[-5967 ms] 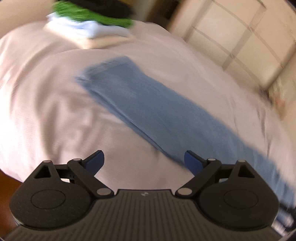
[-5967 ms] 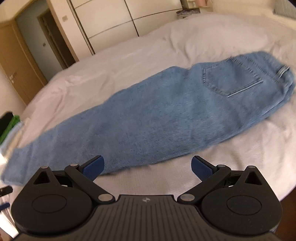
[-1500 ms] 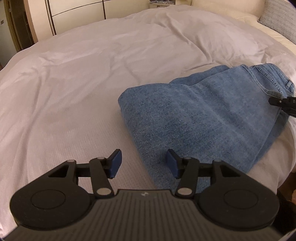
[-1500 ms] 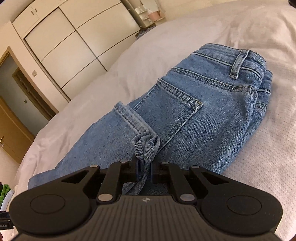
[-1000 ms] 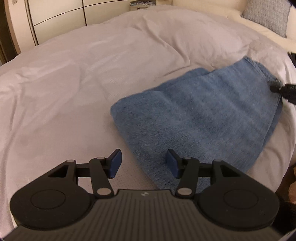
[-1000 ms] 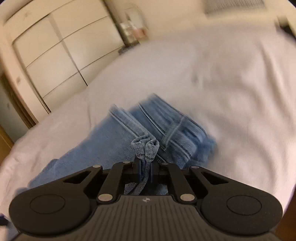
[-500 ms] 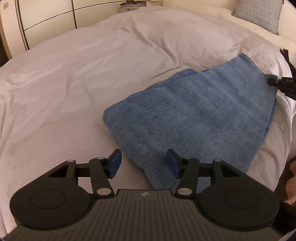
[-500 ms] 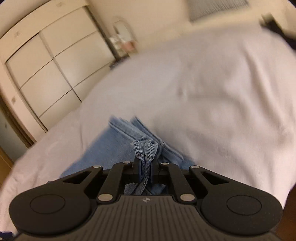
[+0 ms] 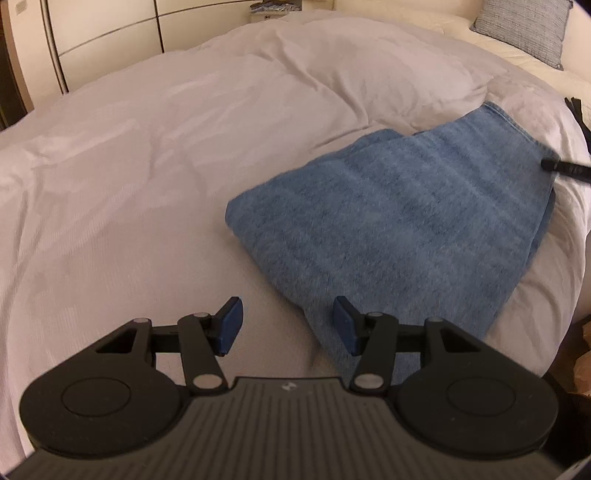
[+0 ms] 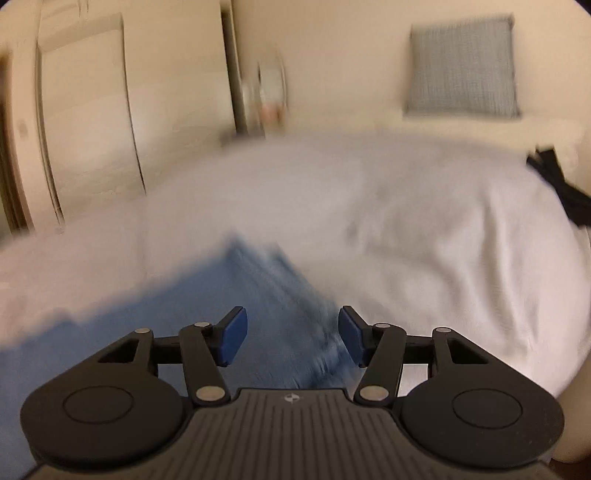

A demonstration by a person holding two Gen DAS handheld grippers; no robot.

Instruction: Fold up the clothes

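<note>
A pair of blue jeans (image 9: 399, 221) lies folded over on the white bed (image 9: 155, 155), on its right part. My left gripper (image 9: 287, 325) is open and empty, low over the near folded corner of the jeans. My right gripper (image 10: 292, 336) is open and empty above the jeans (image 10: 266, 295), at their far right end; this view is blurred. A tip of the right gripper shows at the right edge of the left wrist view (image 9: 565, 168), beside the jeans' edge.
White cupboard doors (image 9: 110, 33) stand beyond the bed. A grey pillow (image 9: 524, 26) lies at the head of the bed. A dark item (image 10: 554, 177) lies on the bed's far right. The bed's edge drops off at the right.
My right gripper has opened and let go of the jeans' hem it was pinching, and it has tilted upward. The left gripper has held still and open.
</note>
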